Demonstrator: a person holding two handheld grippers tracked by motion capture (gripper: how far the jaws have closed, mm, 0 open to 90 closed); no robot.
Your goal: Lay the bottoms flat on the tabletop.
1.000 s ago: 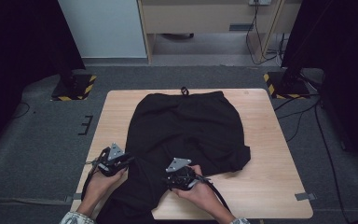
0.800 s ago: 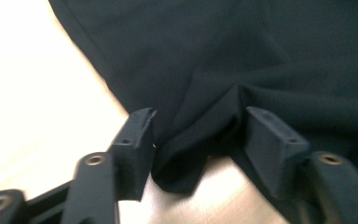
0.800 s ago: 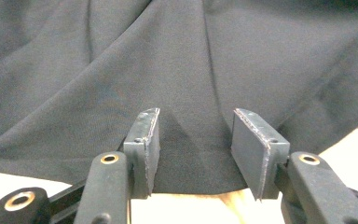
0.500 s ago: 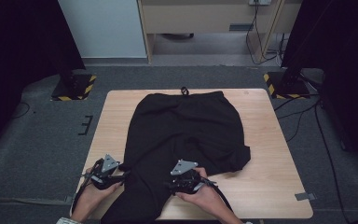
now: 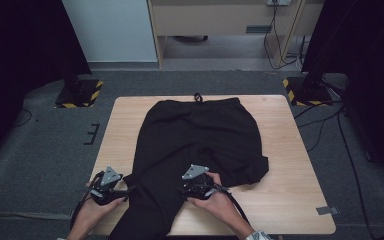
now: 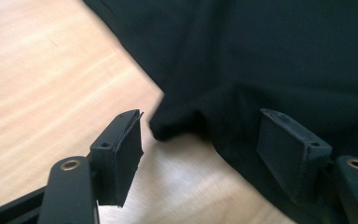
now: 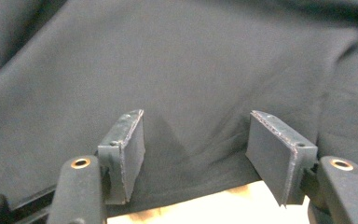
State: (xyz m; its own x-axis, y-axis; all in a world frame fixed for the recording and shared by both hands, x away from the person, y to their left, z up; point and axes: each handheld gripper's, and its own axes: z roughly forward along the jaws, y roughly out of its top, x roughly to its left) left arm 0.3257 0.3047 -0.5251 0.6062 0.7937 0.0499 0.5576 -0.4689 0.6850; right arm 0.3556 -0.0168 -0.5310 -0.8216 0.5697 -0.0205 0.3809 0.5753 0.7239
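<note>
Covering light wood table [image 5: 290,150], black trousers [image 5: 200,135]; grey carpet [image 5: 40,150].

My black trousers [image 5: 200,137] run off the bottom edge of the high view near my left forearm, so I cannot see where that leg ends. In my left gripper [image 6: 200,144] view the cloth runs out past the top and right edges, and a small blurred fold [image 6: 168,128] sits between my jaws; whether it is a hem or a crease I cannot tell. In my right gripper [image 7: 196,154] view the cloth runs off three edges, and the table [image 7: 223,207] peeks out as a thin strip below it.
</note>
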